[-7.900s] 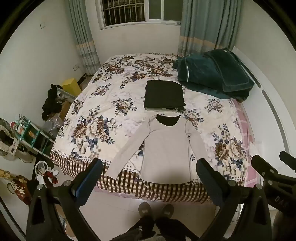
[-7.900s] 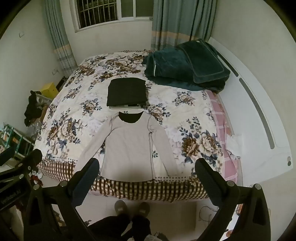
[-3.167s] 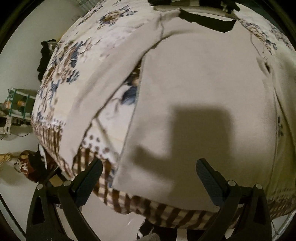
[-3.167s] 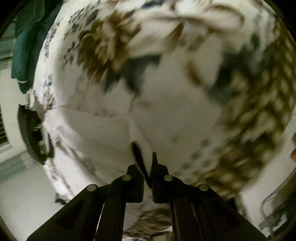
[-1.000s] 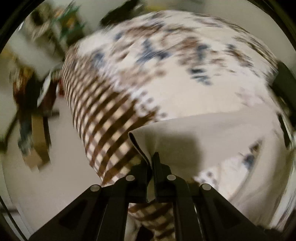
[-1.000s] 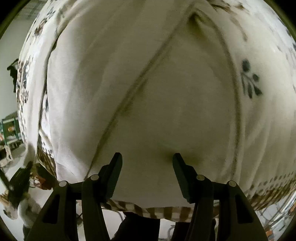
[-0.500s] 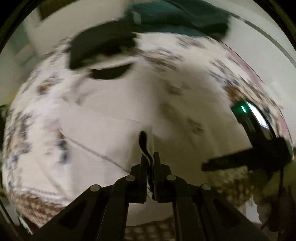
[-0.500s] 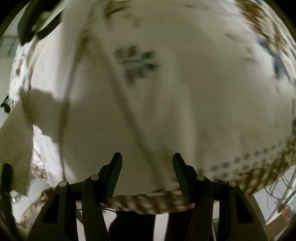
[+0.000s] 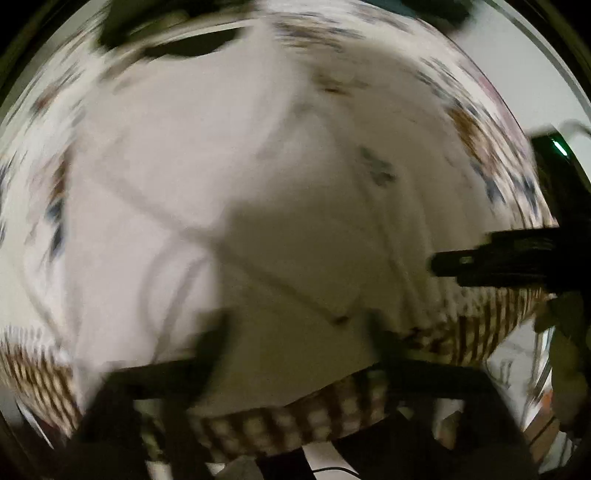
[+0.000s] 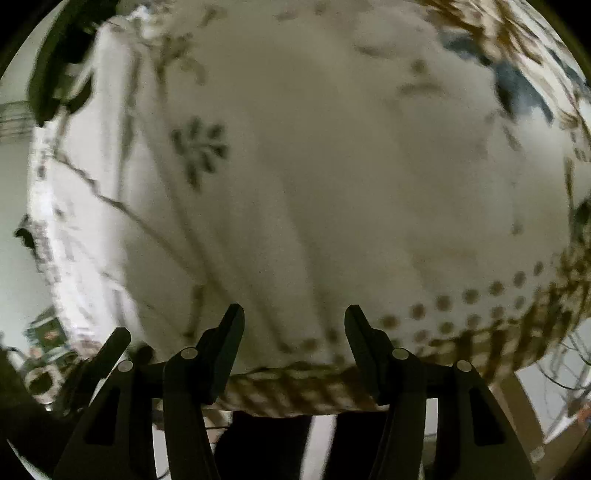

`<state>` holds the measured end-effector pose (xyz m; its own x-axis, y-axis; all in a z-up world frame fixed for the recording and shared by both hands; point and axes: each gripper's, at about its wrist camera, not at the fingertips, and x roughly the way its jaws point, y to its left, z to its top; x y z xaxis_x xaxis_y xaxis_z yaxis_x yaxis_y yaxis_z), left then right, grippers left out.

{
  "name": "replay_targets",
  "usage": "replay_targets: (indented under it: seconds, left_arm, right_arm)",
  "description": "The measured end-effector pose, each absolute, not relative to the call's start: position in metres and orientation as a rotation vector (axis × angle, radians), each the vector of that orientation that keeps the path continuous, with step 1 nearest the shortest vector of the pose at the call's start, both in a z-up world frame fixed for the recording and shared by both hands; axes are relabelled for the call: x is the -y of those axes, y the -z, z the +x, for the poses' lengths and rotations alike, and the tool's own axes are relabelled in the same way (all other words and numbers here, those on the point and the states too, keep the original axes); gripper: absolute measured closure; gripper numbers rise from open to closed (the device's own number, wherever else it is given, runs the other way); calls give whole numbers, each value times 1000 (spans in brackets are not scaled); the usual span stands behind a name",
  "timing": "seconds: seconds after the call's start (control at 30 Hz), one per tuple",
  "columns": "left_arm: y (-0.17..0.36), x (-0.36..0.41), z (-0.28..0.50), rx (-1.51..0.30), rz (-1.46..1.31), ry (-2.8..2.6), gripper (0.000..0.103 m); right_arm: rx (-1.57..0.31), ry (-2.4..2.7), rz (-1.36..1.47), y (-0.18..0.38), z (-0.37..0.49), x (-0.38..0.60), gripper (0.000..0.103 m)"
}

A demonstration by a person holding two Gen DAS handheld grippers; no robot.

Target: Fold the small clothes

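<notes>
Sleeves of the pale top [image 9: 295, 192] folded across its body on the bed [image 10: 480, 325]. Lengthwise folds left. Both claws, left [image 9: 295, 332] and right [image 10: 293, 325], apart, empty.

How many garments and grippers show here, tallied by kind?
Beige long-sleeved tops: 1, the top spread on the floral bedspread.
Dark folded garments: 1, blurred.
Grippers: 2, left gripper, right gripper, both open.
Total: 4.

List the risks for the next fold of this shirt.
The shirt's hem lies at the mattress edge over the checkered bed skirt; a pull toward the person may drag it off. Both tongs, left and right, are open, so the folded sleeve lies loose and could slip.
</notes>
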<state>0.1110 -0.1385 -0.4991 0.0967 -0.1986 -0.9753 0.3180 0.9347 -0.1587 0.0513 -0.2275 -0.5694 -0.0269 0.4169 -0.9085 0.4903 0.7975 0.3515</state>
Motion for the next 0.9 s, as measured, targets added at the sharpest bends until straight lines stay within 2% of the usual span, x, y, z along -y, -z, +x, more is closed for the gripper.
replay_targets:
  seconds: [0.13, 0.27, 0.33, 0.37, 0.47, 0.57, 0.6, 0.63, 0.67, 0.7, 0.73, 0.77, 0.87, 0.9]
  left_arm:
    - [493, 46, 119, -1436, -60, 141, 13]
    - [504, -44, 118, -1443, -142, -102, 13]
    - [513, -70, 114, -1457, -167, -145, 13]
    - [518, -78, 113, -1471, -176, -152, 13]
    - [536, -93, 104, -1531, -260, -131, 13]
    - [551, -100, 93, -1564, -359, -98, 14]
    - [553, -102, 89, -1568, -372, -92, 16]
    - [556, -99, 84, -1564, -384, -81, 25]
    - [556, -95, 82, -1556, -388, -70, 40]
    - [555, -92, 80, -1545, -383, -62, 50]
    - [553, -88, 77, -1535, -368, -48, 73]
    - [553, -81, 76, -1532, -363, -33, 91]
    - [547, -68, 72, -1528, -318, -28, 95]
    - [543, -68, 70, -1528, -324, -30, 96]
  right_arm:
    - [-1601, -100, 770, 559, 72, 209, 44]
    - [-1635, -128, 710, 576, 88, 180, 46]
    - [-1691, -78, 644, 588, 87, 168, 90]
    - [-1711, -28, 581, 589, 83, 166, 100]
    - [-1799, 16, 493, 583, 69, 165, 103]
    - [-1822, -24, 575, 575, 59, 175, 101]
    - [-1826, -27, 592, 572, 60, 183, 95]
    - [-1820, -22, 612, 569, 55, 192, 89]
    - [-1815, -4, 621, 568, 50, 202, 66]
    - [-1813, 36, 629, 569, 48, 213, 45]
    - [-1814, 66, 640, 572, 41, 223, 42]
    - [-1832, 84, 659, 579, 36, 232, 42]
    - [-1879, 53, 795, 601, 25, 243, 42]
    - [-1880, 42, 829, 608, 23, 244, 46]
